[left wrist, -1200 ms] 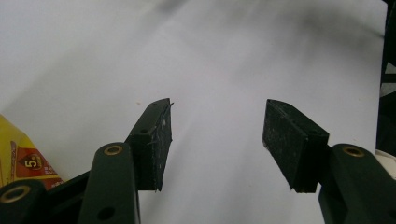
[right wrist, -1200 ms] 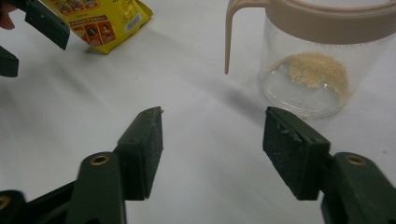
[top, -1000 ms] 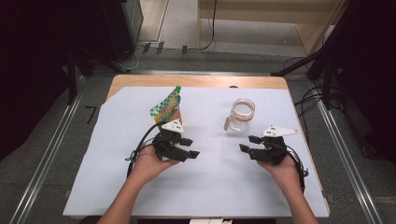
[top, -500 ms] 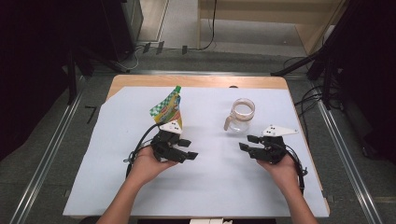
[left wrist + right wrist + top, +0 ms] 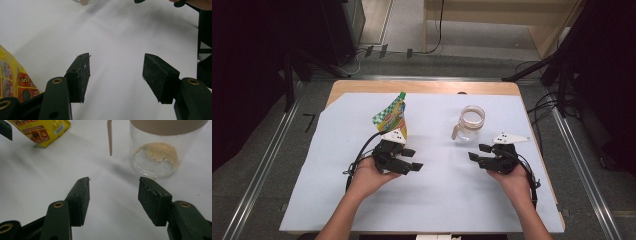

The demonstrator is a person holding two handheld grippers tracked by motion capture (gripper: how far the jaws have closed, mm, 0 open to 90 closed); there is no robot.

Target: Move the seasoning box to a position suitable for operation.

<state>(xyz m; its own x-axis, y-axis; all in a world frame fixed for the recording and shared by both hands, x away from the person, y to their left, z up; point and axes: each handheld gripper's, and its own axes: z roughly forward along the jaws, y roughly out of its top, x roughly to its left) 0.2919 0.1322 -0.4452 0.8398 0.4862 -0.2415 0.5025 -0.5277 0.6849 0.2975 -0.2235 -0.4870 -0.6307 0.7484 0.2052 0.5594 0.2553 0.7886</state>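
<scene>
A yellow-green stand-up pouch (image 5: pixel 392 114) stands at the back left of the white sheet, and its lower corner shows in the left gripper view (image 5: pixel 12 75). A clear lidded jar (image 5: pixel 471 122) with a handle stands at the back right, with a little tan powder on its bottom (image 5: pixel 160 152). My left gripper (image 5: pixel 413 160) rests just in front of the pouch, open and empty (image 5: pixel 116 72). My right gripper (image 5: pixel 477 152) lies in front of the jar and points at it. Its jaws have just been opening with nothing between them (image 5: pixel 113 197).
The white sheet (image 5: pixel 437 200) covers a wooden table (image 5: pixel 422 87) whose far edge shows bare. Metal rails and dark stands flank the table. Cables trail from both grippers over the sheet. The pouch's base also shows far off in the right gripper view (image 5: pixel 42 128).
</scene>
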